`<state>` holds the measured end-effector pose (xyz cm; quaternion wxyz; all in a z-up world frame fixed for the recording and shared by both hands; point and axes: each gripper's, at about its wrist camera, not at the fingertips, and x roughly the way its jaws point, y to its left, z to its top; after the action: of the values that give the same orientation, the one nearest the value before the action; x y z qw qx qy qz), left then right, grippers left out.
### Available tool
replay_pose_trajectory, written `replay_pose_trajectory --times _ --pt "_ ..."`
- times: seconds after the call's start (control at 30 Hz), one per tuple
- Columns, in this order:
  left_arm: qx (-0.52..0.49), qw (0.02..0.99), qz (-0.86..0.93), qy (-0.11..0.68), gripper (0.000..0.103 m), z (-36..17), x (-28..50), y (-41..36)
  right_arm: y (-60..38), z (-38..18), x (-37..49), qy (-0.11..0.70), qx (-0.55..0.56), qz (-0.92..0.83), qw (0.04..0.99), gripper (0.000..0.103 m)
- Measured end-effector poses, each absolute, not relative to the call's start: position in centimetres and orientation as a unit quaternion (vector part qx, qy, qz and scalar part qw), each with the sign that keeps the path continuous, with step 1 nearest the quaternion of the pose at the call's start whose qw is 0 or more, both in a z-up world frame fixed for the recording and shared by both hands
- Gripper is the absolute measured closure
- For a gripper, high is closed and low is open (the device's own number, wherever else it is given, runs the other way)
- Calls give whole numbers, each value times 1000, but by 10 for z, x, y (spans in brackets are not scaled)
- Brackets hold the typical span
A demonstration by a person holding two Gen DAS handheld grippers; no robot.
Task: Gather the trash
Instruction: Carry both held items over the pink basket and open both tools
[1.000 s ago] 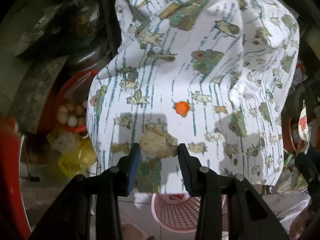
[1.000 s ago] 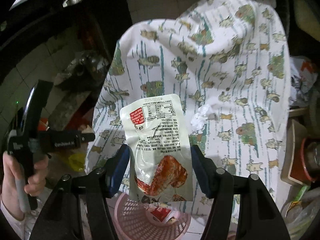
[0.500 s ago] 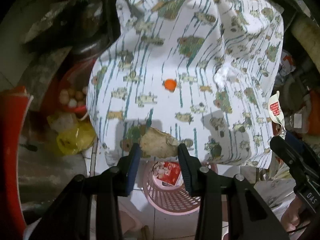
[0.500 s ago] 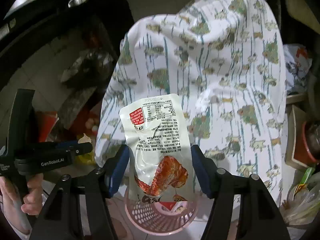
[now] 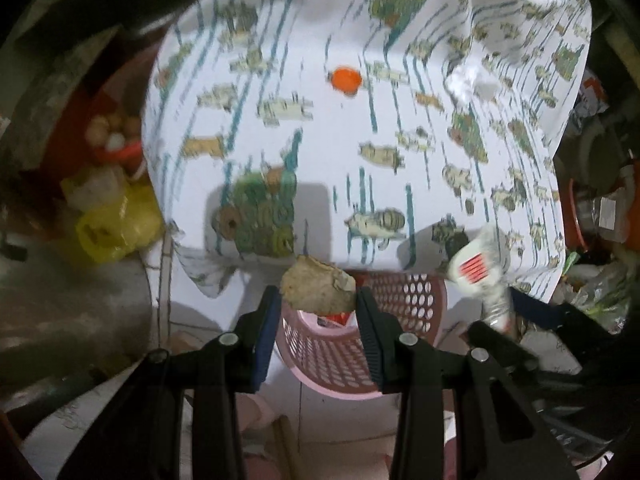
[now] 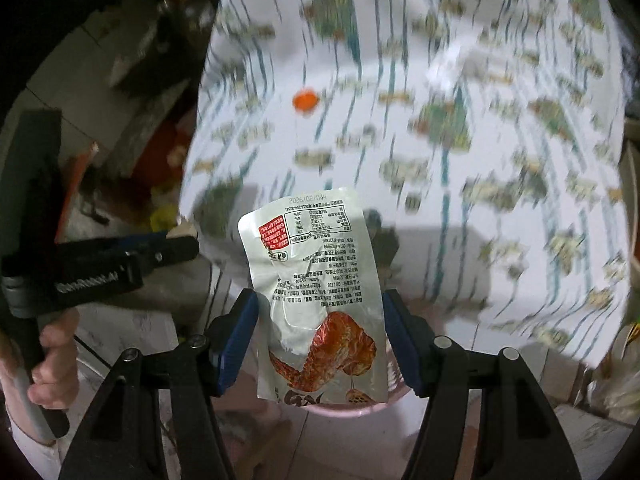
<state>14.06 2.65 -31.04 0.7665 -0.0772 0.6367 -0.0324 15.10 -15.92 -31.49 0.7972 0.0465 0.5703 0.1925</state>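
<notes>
Left gripper (image 5: 318, 300): I am pinching a brown scrap (image 5: 316, 286) above the pink basket (image 5: 400, 292).
Right gripper (image 6: 320, 326): I am clamping a snack wrapper (image 6: 316, 292).

The left hand-held gripper (image 5: 318, 300) is pointing steeply downward, its jaws clamping a small tan scrap (image 5: 316, 288). The right hand-held gripper (image 6: 320, 332) is tilting downward too, its wider-set jaws pinching a snack wrapper (image 6: 316, 296). At the left, a hand (image 6: 52, 356) is gripping the left tool's handle.
</notes>
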Motion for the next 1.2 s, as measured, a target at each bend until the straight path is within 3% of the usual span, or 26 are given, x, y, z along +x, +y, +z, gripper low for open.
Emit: replay_pose_trajectory --times 0.4,0.93,0.97,1.0,1.07,1.1,1.2 --pt "-70 717 -34 693 66 -361 137 14 -145 -392 144 659 46 188 727 38" --pt "-27 677 -24 735 66 -417 140 0 -130 -481 146 685 -21 140 714 36" --pt "-29 674 -24 738 60 -418 140 0 -130 -481 146 685 -15 143 714 36" --pt "-33 672 -22 739 46 -419 138 0 -129 -481 146 685 -9 145 714 35" --pt "-31 675 -13 737 32 -417 138 2 -130 -482 146 686 -9 147 713 24" --pt "-28 677 -10 735 32 -415 139 1 -130 -482 146 686 -14 143 713 18" --pt "-38 679 -5 733 32 -411 142 7 -131 -480 144 679 -14 132 722 18"
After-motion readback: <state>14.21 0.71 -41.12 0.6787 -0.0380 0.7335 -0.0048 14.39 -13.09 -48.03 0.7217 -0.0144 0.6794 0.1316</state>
